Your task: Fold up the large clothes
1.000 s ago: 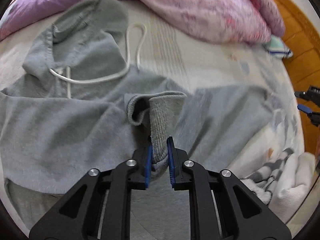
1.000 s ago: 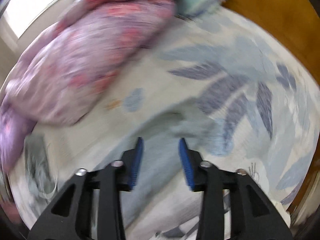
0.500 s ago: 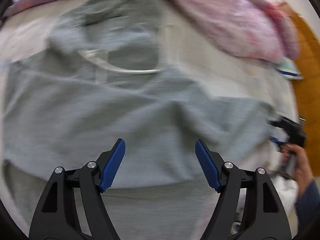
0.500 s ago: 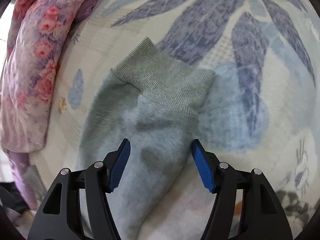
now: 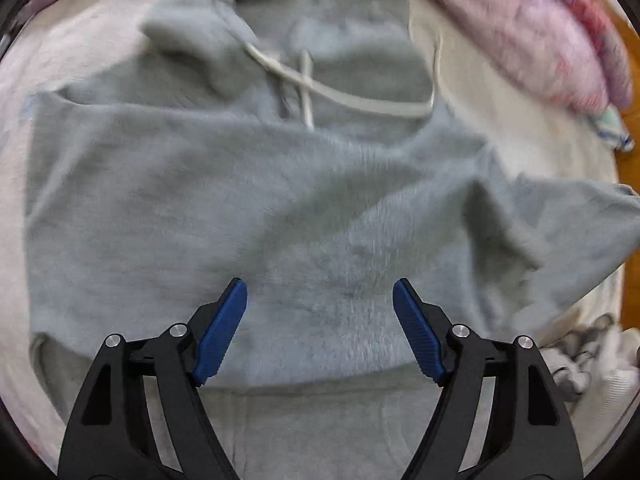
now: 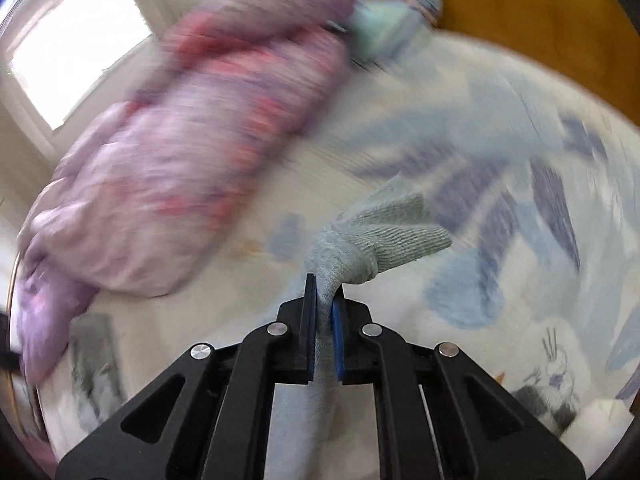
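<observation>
Hand-held gripper on the left (image 5: 320, 330) hangs spread wide, gripping nothing, over a grey hoodie (image 5: 248, 200) lying across the bed (image 5: 532, 148), beside a pink quilt (image 5: 520, 32). White drawstrings (image 5: 340, 98) cross below the hood. The right hand-held gripper (image 6: 325, 328) is clamped on the hoodie's sleeve, its ribbed cuff (image 6: 400, 228) poking beyond the fingers above the sheet.

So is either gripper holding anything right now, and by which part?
The right gripper pinches the grey hoodie's sleeve just behind the ribbed cuff. The left gripper is open, holding nothing.
</observation>
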`<state>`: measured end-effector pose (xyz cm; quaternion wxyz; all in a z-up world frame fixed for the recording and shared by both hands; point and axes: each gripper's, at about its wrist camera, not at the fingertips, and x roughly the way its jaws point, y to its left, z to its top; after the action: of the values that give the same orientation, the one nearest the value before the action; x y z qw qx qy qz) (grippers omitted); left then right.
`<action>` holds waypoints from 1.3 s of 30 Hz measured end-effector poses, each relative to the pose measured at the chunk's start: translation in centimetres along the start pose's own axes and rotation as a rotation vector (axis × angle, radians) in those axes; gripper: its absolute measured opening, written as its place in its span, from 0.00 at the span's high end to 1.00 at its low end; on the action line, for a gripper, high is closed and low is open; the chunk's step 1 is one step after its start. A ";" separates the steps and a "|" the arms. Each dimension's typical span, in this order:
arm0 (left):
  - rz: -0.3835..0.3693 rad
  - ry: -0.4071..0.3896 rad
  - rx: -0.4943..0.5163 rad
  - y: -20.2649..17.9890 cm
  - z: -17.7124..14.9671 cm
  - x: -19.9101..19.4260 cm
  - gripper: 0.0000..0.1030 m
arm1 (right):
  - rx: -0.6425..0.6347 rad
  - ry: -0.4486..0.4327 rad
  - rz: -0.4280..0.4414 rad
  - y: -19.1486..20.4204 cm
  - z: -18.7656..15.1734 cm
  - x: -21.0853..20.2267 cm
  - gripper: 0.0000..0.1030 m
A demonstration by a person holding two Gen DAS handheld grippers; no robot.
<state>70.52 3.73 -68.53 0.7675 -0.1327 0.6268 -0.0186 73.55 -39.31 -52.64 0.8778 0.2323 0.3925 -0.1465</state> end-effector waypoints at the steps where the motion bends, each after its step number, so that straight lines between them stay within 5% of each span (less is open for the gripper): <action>1: -0.004 -0.016 -0.007 0.6 0.1 -0.9 0.25 | -0.037 -0.014 0.015 1.7 -0.2 -1.0 0.94; 6: -0.008 -0.094 -0.065 7.2 1.1 -6.5 0.25 | -0.224 -0.023 0.171 14.7 -5.5 -5.9 0.94; 11: 0.013 -0.136 -0.145 14.8 1.5 -9.9 0.25 | -0.389 0.058 0.327 27.6 -15.5 -8.1 0.94; 14: 0.043 -0.139 -0.186 19.1 0.8 -10.9 0.25 | -0.466 0.143 0.393 33.3 -22.0 -7.3 0.94; 18: 0.084 -0.122 -0.240 24.4 -0.4 -11.3 0.25 | -0.612 0.366 0.379 39.6 -32.5 -3.6 0.89; 22: 0.089 -0.114 -0.286 27.3 -1.8 -11.4 0.25 | -0.680 0.532 0.356 40.5 -37.9 -1.4 0.66; 25: 0.077 -0.123 -0.296 27.8 -2.5 -12.2 0.25 | -0.631 0.555 0.388 39.1 -37.4 -2.3 0.56; 29: 0.024 -0.167 -0.251 25.8 -1.1 -14.2 0.25 | -0.591 0.507 0.377 36.7 -31.9 -3.3 0.54; 34: -0.050 -0.211 -0.168 20.6 3.8 -16.0 0.25 | -0.591 0.376 0.302 34.5 -20.8 -4.1 0.45; 39: -0.105 -0.235 -0.108 15.9 11.2 -14.6 0.21 | -0.582 0.366 0.284 34.7 -13.0 -0.4 0.33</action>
<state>76.08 23.92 -56.12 0.8254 -0.2075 0.5250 -0.0093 80.44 -3.07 -49.74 0.8340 0.0474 0.5321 0.1383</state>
